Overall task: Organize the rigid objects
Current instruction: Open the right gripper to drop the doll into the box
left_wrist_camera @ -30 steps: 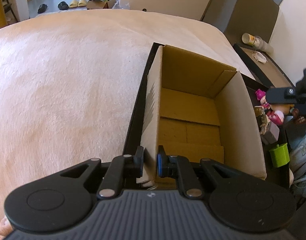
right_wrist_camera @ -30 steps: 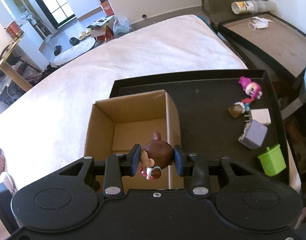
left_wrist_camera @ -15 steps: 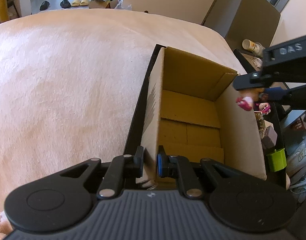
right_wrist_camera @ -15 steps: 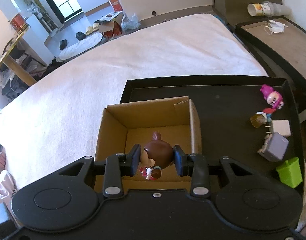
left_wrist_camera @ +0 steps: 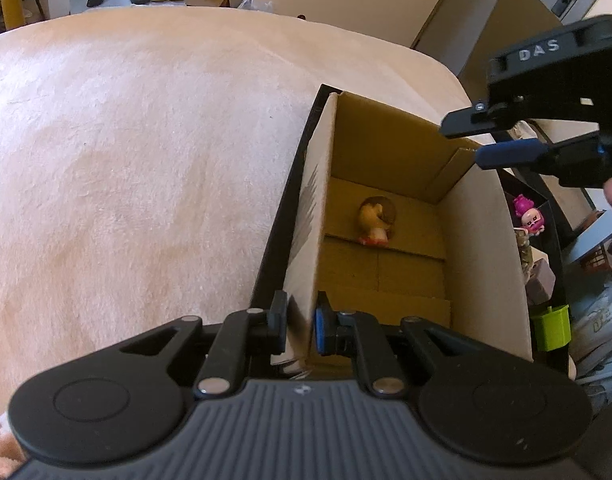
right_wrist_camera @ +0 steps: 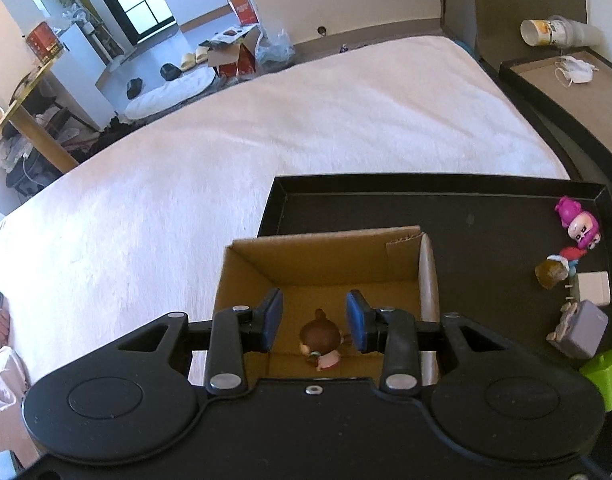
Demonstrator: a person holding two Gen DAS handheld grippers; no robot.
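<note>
An open cardboard box [left_wrist_camera: 486,248] [right_wrist_camera: 326,256] stands on a black tray [right_wrist_camera: 446,216] on the bed. A brown-haired doll figure [left_wrist_camera: 374,220] [right_wrist_camera: 320,340] lies on the box floor. My left gripper [left_wrist_camera: 299,322] is shut on the box's near left wall. My right gripper [right_wrist_camera: 314,320] is open above the box, with the figure below it; it also shows in the left wrist view [left_wrist_camera: 466,138] over the box's far right corner.
On the tray right of the box lie a pink figure [right_wrist_camera: 578,224] [left_wrist_camera: 526,216], a small amber-and-red figure [right_wrist_camera: 556,270], a white block [right_wrist_camera: 594,288], a grey box toy [right_wrist_camera: 582,330] and a green bin [right_wrist_camera: 606,376] [left_wrist_camera: 550,328]. The cream blanket [left_wrist_camera: 125,180] spreads left.
My right gripper has opened and let go of the brown-haired figure, which has dropped onto the box floor. My left gripper has stayed shut on the box wall.
</note>
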